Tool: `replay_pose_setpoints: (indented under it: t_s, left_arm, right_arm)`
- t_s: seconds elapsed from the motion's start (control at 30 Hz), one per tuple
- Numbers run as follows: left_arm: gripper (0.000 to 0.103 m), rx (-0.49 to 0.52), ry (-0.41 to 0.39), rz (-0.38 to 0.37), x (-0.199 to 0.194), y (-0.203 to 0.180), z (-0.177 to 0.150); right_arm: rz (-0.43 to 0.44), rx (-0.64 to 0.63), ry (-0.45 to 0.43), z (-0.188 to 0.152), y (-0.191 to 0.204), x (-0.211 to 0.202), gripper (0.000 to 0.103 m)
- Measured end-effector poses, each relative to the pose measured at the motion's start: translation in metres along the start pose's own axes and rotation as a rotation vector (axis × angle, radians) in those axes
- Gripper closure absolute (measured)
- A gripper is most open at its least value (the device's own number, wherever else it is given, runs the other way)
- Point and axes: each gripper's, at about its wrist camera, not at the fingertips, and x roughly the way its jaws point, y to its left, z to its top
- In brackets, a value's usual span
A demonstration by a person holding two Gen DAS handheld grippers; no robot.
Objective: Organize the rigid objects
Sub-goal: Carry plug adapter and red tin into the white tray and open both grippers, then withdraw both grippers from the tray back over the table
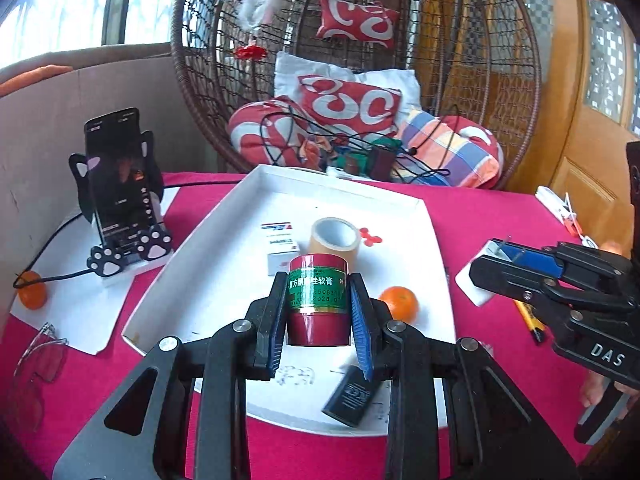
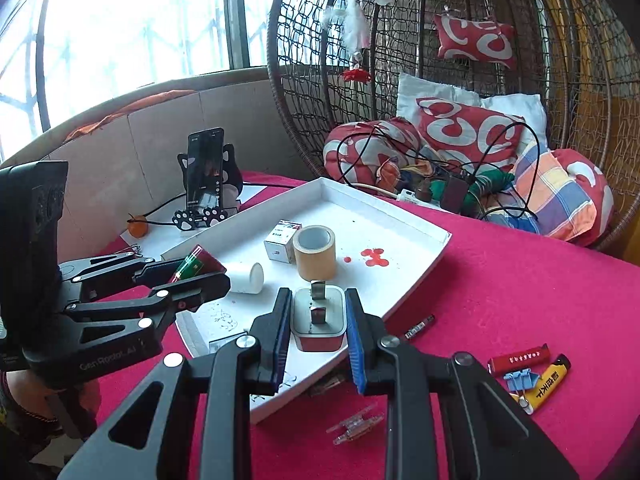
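Note:
In the left wrist view my left gripper [image 1: 319, 286] is shut on a red box with a green label [image 1: 316, 320], held upright above the white tray [image 1: 224, 216]. My right gripper [image 2: 319, 300] is shut on a white and red charger plug [image 2: 318, 330], prongs pointing up, over the tray's near edge [image 2: 420, 276]. In the tray lie a brown tape roll [image 2: 314, 254], a small white carton [image 2: 280, 242], a white cylinder [image 2: 249, 278], an orange [image 1: 398, 302] and a black block [image 1: 352, 396]. Each gripper shows in the other's view: the left gripper [image 2: 192, 276] and the right gripper [image 1: 492, 268].
The table has a pink cloth. A phone on a cat-shaped stand [image 1: 120, 184] and another orange [image 1: 32, 290] sit left, with glasses [image 1: 40, 360] nearer. Right of the tray lie lighters [image 2: 520, 360], a blue binder clip [image 2: 520, 380], a clear clip [image 2: 354, 426] and a yellow knife [image 1: 528, 316]. A wicker chair stands behind.

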Motion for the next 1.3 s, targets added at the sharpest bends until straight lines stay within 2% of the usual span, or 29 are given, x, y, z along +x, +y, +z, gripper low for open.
replay_pose_setpoints:
  t_s: [0.17,0.3,0.33,0.37,0.43,0.47,0.5,0.63,0.7,0.73,0.87,1.0,1.13,1.23,1.27,1.3]
  left_arm:
    - [0.075,-0.09,0.036,0.059,0.029,0.034,0.012]
    - [0.071,-0.137,0.033,0.079,0.031,0.043,0.002]
    - [0.061,-0.144,0.032,0.095,0.03,0.043,-0.001]
    - [0.038,-0.15,0.027,0.115,0.029,0.045,-0.003]
    - [0.013,-0.165,0.0,0.137,0.025,0.046,-0.006]
    - [0.006,-0.175,-0.018,0.151,0.021,0.047,-0.006]
    - [0.002,-0.187,-0.031,0.16,0.017,0.049,-0.007]
    - [0.0,-0.223,-0.064,0.146,0.002,0.05,-0.007]
    - [0.0,-0.212,-0.077,0.126,-0.004,0.043,-0.006]
    - [0.0,-0.201,-0.084,0.115,-0.008,0.038,-0.005]
    - [0.0,-0.142,-0.093,0.064,-0.012,0.011,-0.002]
    - [0.0,-0.065,-0.06,-0.001,-0.009,-0.024,-0.005]
    - [0.0,0.026,-0.018,-0.108,-0.007,-0.067,-0.014]
    - [0.0,0.083,0.043,-0.207,-0.003,-0.097,-0.026]
    - [0.0,0.109,0.064,-0.234,0.0,-0.106,-0.03]
    - [0.0,0.14,0.08,-0.254,0.003,-0.115,-0.034]
  right_arm:
    - [0.017,-0.021,0.006,0.014,0.022,0.031,0.078]
    - [0.01,-0.02,0.025,0.011,0.031,0.049,0.078]
    - [0.001,-0.022,0.019,0.008,0.032,0.049,0.078]
    - [-0.007,-0.031,0.02,0.007,0.033,0.05,0.077]
    - [-0.043,-0.064,0.026,0.003,0.037,0.051,0.062]
    - [-0.064,-0.075,0.017,0.002,0.038,0.048,0.033]
    - [-0.101,-0.079,0.0,0.001,0.037,0.045,0.016]
    - [-0.094,-0.034,-0.05,0.0,0.021,0.022,0.014]
    - [-0.113,-0.003,-0.083,-0.002,0.009,0.006,0.001]
    - [-0.129,0.013,-0.102,-0.003,0.001,-0.003,0.0]
    - [-0.219,0.103,-0.139,-0.009,-0.041,-0.033,0.0]
    - [-0.283,0.248,-0.143,-0.023,-0.091,-0.057,0.0]
    - [-0.339,0.345,-0.111,-0.047,-0.129,-0.07,0.0]
    - [-0.364,0.376,-0.048,-0.071,-0.144,-0.071,0.0]
    - [-0.35,0.381,-0.024,-0.078,-0.145,-0.068,0.002]
    - [-0.329,0.378,0.004,-0.085,-0.145,-0.065,0.011]
